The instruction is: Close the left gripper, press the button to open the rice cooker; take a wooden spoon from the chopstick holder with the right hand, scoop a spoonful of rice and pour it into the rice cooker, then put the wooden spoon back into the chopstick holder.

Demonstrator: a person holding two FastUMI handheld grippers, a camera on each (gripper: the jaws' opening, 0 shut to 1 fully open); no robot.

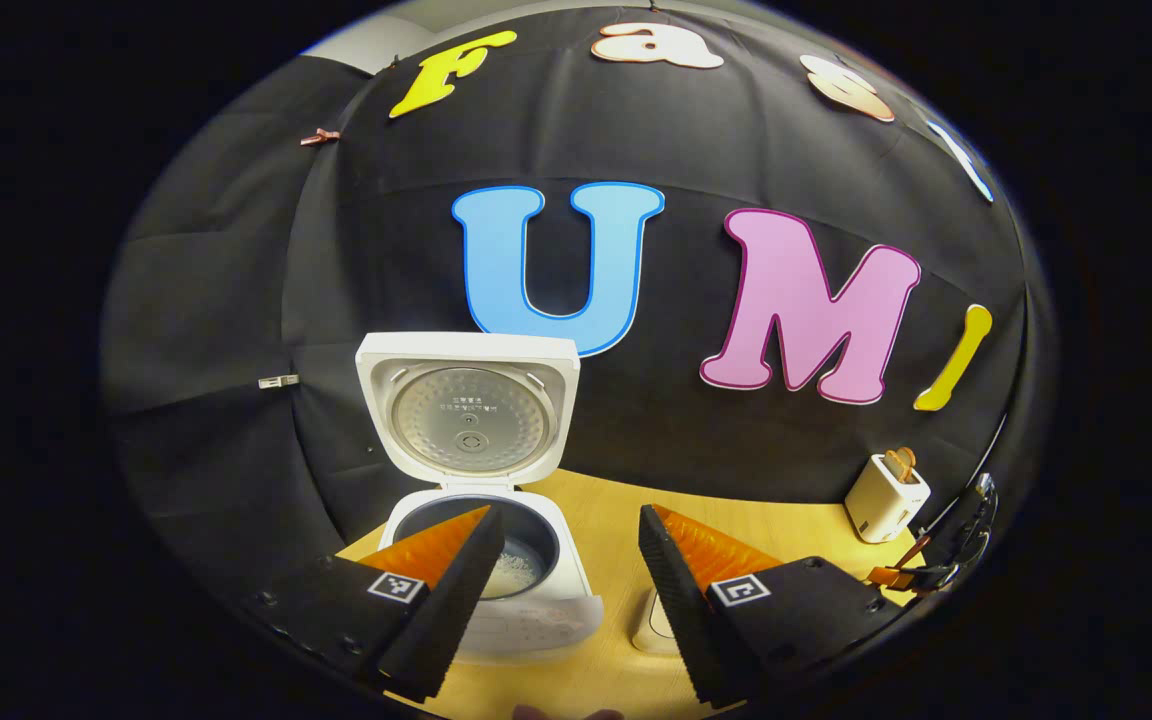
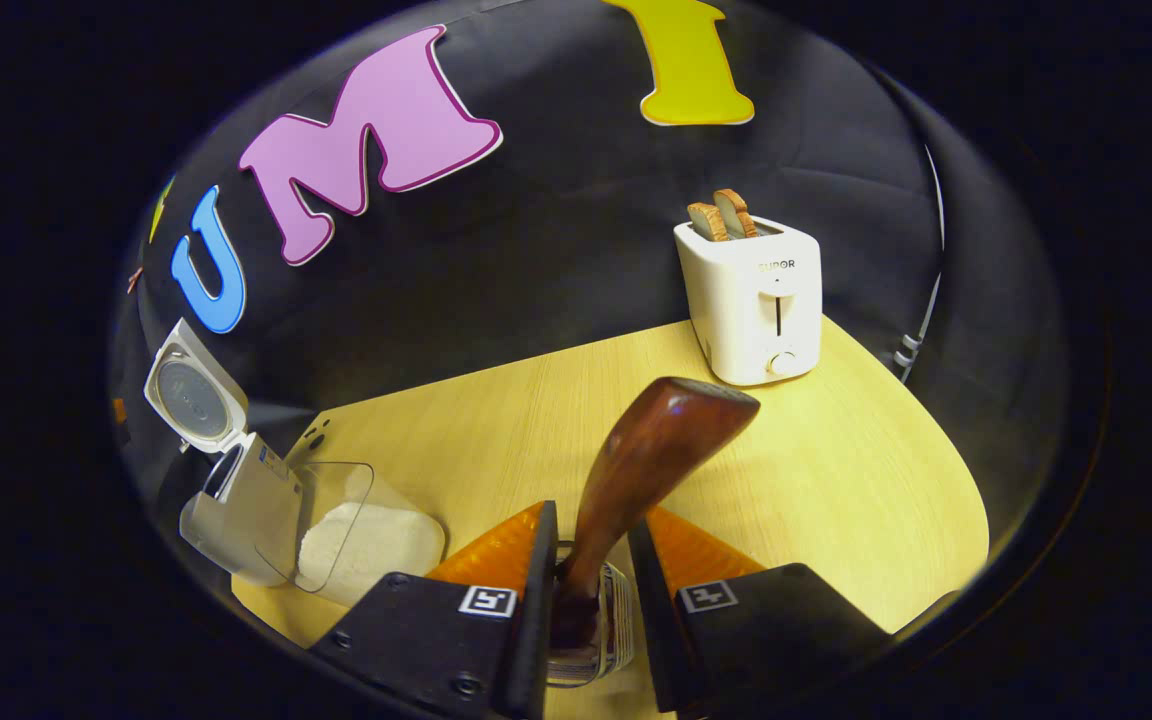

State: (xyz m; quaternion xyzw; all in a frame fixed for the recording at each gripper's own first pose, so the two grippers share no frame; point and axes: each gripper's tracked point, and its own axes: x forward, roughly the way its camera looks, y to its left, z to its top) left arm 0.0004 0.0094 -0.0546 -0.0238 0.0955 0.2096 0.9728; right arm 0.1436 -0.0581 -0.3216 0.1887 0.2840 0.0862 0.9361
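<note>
The rice cooker [image 1: 481, 500] stands open. The right claw [image 2: 586, 590] brackets the wooden spoon [image 2: 636, 480] in its holder [image 2: 591, 640], apparently ungripped; the left claw [image 1: 566, 590] gapes empty. Next: pinch and lift.

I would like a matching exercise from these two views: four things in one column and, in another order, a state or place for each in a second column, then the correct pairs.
Things:
1. rice cooker
2. toaster
3. wooden spoon
4. clear container

States or places:
A. holds white rice, beside the cooker
B. lid raised, some rice in the inner pot
C. two slices of bread stick out of the top
D. stands in a glass holder, between the right gripper's fingers

Pairs: 1-B, 2-C, 3-D, 4-A
</note>
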